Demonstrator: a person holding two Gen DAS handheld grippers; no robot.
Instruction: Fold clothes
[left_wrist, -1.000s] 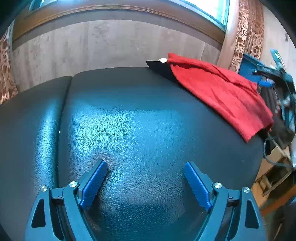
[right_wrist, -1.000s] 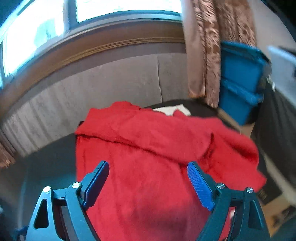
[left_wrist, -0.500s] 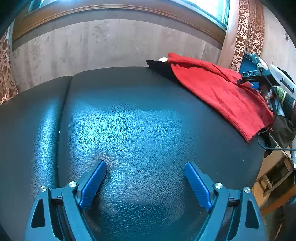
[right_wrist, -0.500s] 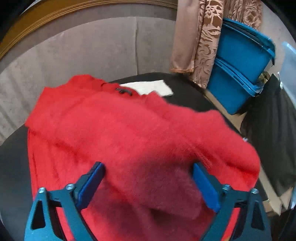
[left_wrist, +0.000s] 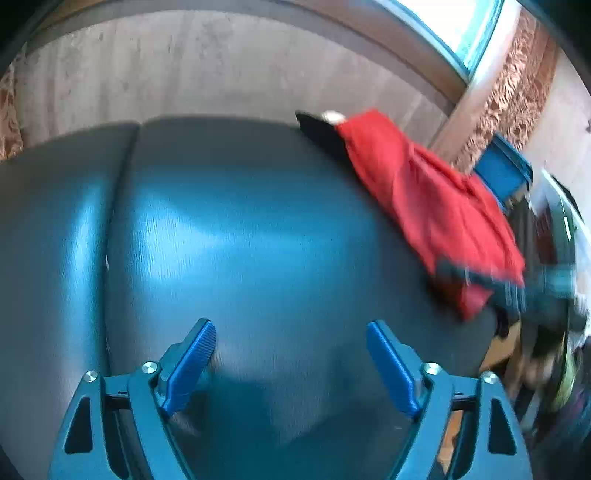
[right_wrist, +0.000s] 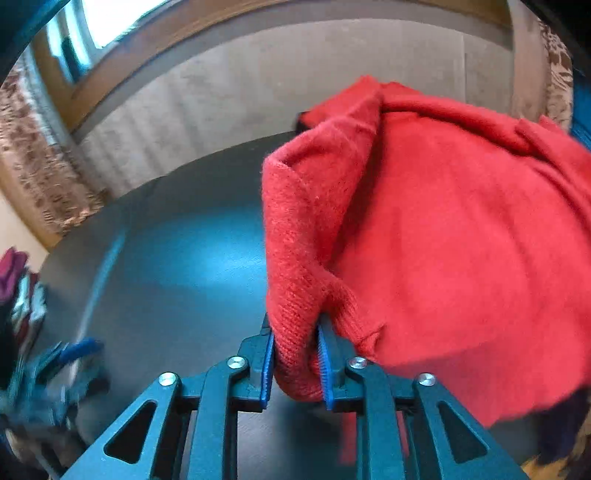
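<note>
Red sweater (right_wrist: 461, 240) pinched at one edge by the right gripper (right_wrist: 295, 363) on a dark padded table (right_wrist: 177, 280).

Its jaws are closing on a bunched fold of red knit, pads already pressing on it. From the left wrist the sweater (left_wrist: 436, 199) runs lengthwise from the table's far edge toward the near right corner — its lower end blurred, partly behind the right gripper (left_wrist: 480, 277). A black cloth (left_wrist: 321, 134) peeks from under its far end. The left gripper (left_wrist: 291, 363) hangs over bare table, jaws spread, empty. No readable writing.
</note>
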